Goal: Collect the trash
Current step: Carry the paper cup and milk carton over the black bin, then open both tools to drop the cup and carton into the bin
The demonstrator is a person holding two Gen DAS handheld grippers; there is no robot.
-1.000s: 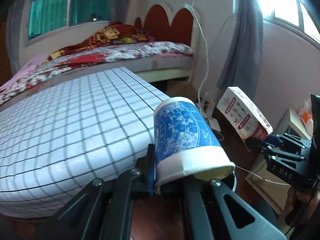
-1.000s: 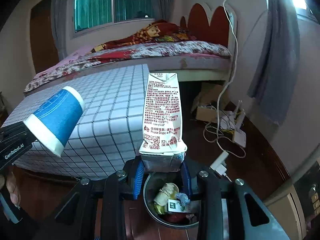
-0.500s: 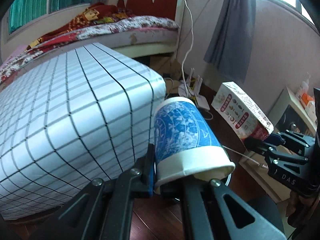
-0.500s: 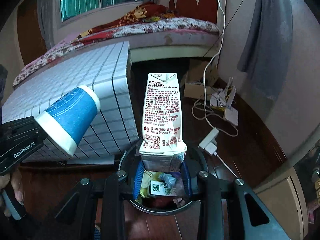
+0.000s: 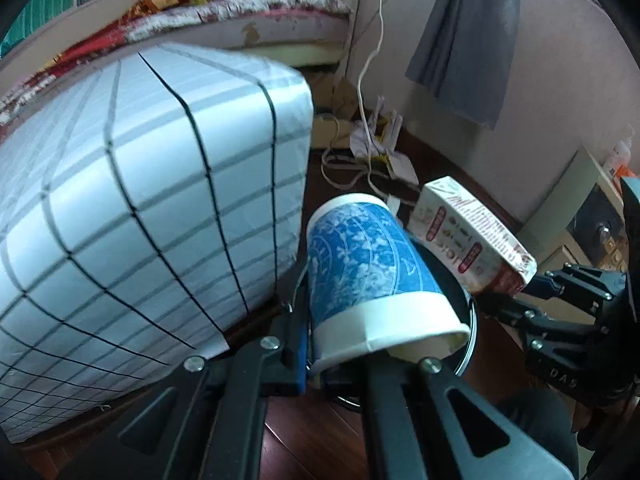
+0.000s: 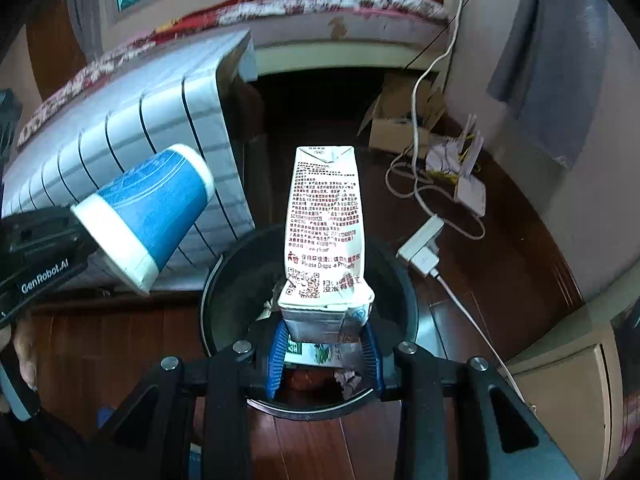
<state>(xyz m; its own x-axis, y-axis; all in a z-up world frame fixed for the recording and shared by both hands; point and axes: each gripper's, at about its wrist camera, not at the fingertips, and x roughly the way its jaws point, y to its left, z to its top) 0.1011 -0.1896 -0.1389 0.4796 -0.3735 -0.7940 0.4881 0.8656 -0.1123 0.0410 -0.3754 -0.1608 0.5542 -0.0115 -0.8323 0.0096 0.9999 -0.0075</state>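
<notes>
My left gripper (image 5: 336,356) is shut on the rim of a blue and white paper cup (image 5: 368,268), which points away from me over the black round trash bin (image 5: 468,312). In the right wrist view the same cup (image 6: 148,216) hangs at the left, above the bin's left edge. My right gripper (image 6: 324,356) is shut on the crumpled base of a white milk carton (image 6: 324,236), held upright directly over the bin (image 6: 224,292). Trash lies inside the bin. The carton (image 5: 472,236) and the right gripper (image 5: 516,300) also show at the right of the left wrist view.
A table with a white checked cloth (image 5: 140,200) stands left of the bin. Behind it is a bed (image 6: 340,12). White cables and a power strip (image 6: 424,256) lie on the dark wood floor at the right. A low cabinet (image 6: 568,356) stands at the far right.
Both grippers have come down and tilted toward the floor with their loads. The bin, partly seen before, now lies fully under the carton and the cup has moved closer to it.
</notes>
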